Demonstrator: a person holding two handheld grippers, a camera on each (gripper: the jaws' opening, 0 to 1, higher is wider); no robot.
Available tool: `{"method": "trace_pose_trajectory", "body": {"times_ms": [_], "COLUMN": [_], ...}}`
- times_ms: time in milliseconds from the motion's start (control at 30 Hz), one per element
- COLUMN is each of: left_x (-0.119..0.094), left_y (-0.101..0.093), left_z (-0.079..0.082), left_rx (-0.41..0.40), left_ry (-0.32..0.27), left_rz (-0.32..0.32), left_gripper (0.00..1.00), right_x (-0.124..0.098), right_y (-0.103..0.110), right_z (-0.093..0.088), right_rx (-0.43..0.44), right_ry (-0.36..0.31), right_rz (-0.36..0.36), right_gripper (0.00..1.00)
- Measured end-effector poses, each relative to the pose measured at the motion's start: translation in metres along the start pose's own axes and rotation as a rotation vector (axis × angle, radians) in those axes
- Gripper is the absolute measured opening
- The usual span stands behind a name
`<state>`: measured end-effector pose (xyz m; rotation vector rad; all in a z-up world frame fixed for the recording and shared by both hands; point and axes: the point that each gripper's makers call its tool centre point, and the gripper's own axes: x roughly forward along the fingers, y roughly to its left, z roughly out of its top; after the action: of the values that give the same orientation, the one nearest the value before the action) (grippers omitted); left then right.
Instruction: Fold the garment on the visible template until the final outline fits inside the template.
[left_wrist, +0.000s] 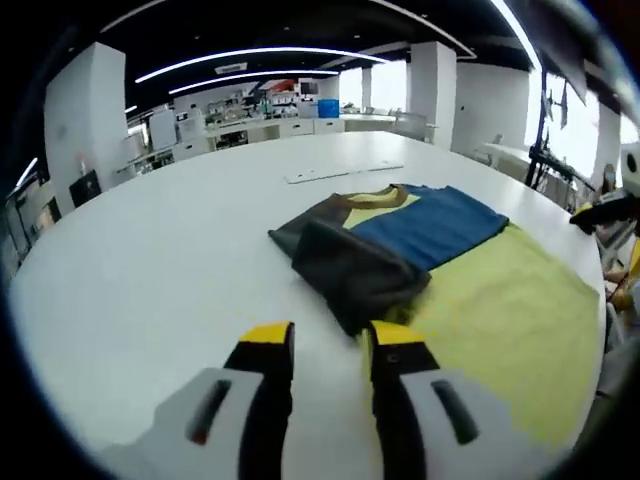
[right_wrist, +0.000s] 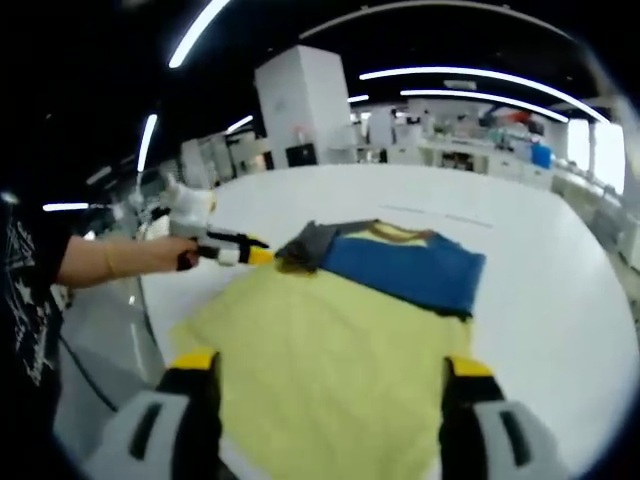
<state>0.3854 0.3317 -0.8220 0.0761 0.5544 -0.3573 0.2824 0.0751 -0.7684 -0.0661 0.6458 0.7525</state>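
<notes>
- While held low over the white table, left gripper found with yellow-tipped jaws parted by a narrow gap, nothing between them; tips just short of the dark sleeve end of the garment.
- Right gripper found with jaws spread wide and empty, set over the near edge of the yellow template.
- Left gripper also noted in the right gripper view, reaching in from the left in a person's hand, tip at the garment's dark corner; contact there could not be confirmed.
- Garment recorded as lying on the table, partly folded: blue panel uppermost, dark grey sleeve turned over on one side, mustard collar showing at the far edge.
- Garment seen to rest partly on the template's far end, with the sleeve side overhanging onto bare table.
- Step judged as mid-fold: outline not yet inside the template, both grippers free between grasps.
- Next move judged to call for a pinch on the overhanging sleeve edge, then a fold inward over the blue panel, and likely a shift of the bundle further onto the yellow sheet.
- Risk judged: dragging the template along with the cloth.
- No containers observed on the table; a pale flat strip noted beyond the garment, nature unclear.
</notes>
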Motion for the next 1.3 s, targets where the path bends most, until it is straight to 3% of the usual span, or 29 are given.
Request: {"method": "trace_pose_trajectory", "body": {"times_ms": [267, 467, 633, 967, 1300], "left_x": [0.006, 0.002, -0.007, -0.022, -0.037], "left_y": [-0.006, 0.002, 0.012, 0.027, 0.054], "left_z": [0.005, 0.006, 0.017, 0.039, 0.044], "left_rx": [-0.002, -0.036, -0.052, -0.014, -0.025], "left_ry": [-0.001, -0.009, -0.056, -0.098, -0.125], "left_rz": [-0.016, 0.006, 0.022, 0.069, 0.132], "left_gripper": [0.03, 0.00, 0.00, 0.00, 0.00], "right_x": [0.000, -0.001, -0.002, -0.003, -0.001], "right_y": [0.001, 0.001, 0.001, 0.001, 0.003], "right_z": [0.002, 0.007, 0.007, 0.009, 0.009], "right_rx": [0.015, 0.011, 0.012, 0.008, 0.005], "right_ry": [-0.008, -0.025, -0.025, -0.029, -0.028], "right_rz": [0.001, -0.002, -0.002, 0.000, 0.005], "right_gripper": [0.88, 0.88, 0.88, 0.88, 0.88]}}
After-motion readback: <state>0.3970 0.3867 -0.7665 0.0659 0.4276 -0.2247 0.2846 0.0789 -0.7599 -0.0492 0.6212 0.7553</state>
